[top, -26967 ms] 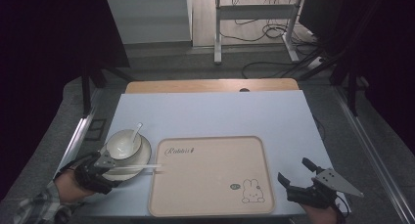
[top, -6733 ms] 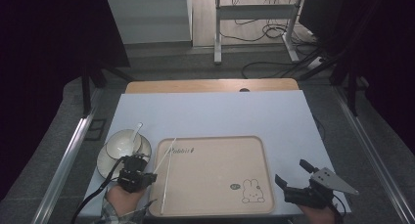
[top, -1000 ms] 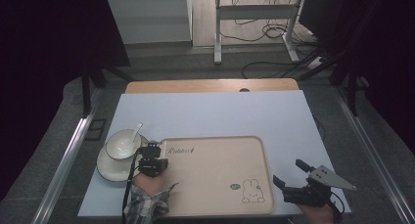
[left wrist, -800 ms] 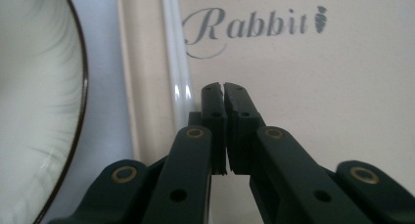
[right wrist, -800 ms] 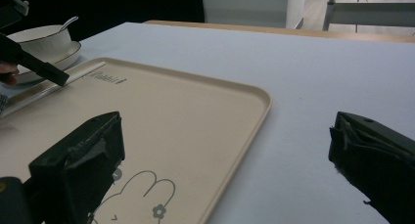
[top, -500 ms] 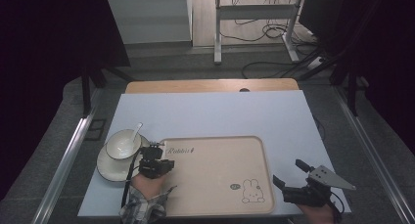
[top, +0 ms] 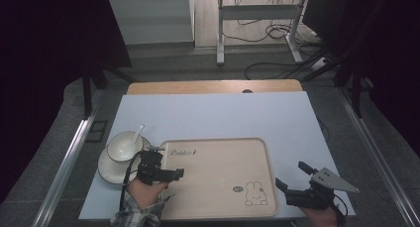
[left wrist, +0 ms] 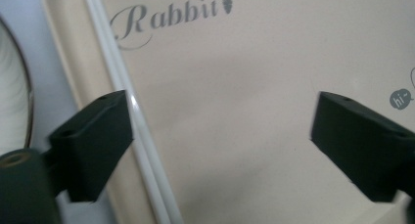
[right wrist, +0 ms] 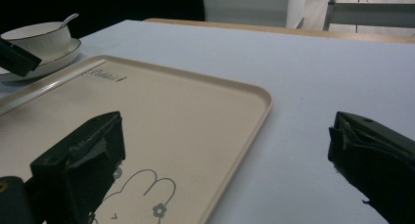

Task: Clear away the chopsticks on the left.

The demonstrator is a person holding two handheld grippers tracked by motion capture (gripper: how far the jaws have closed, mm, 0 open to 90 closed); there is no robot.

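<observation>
A beige tray point(top: 218, 172) printed with a rabbit and the word "Rabbit" lies at the table's front. A pair of white chopsticks point(left wrist: 132, 136) lies inside the tray point(left wrist: 235, 87) along its left rim, also seen in the right gripper view as chopsticks point(right wrist: 49, 87). My left gripper point(top: 166, 160) hovers open over the tray's left side, one jaw just above the chopsticks, nothing held point(left wrist: 222, 111). My right gripper point(top: 292, 175) stands open at the tray's front right corner, low over the table point(right wrist: 227, 131), with nothing between its jaws.
A white bowl point(top: 124, 145) with a spoon point(top: 138, 133) stands on a white plate point(top: 106, 167) left of the tray. The bowl point(right wrist: 39, 35) sits far left in the right gripper view. A wooden strip point(top: 213, 86) borders the blue table's back.
The chopsticks went from the plate into the tray's left side, and my left gripper let them go. Over the last second that gripper drifted slightly right. The right gripper held still.
</observation>
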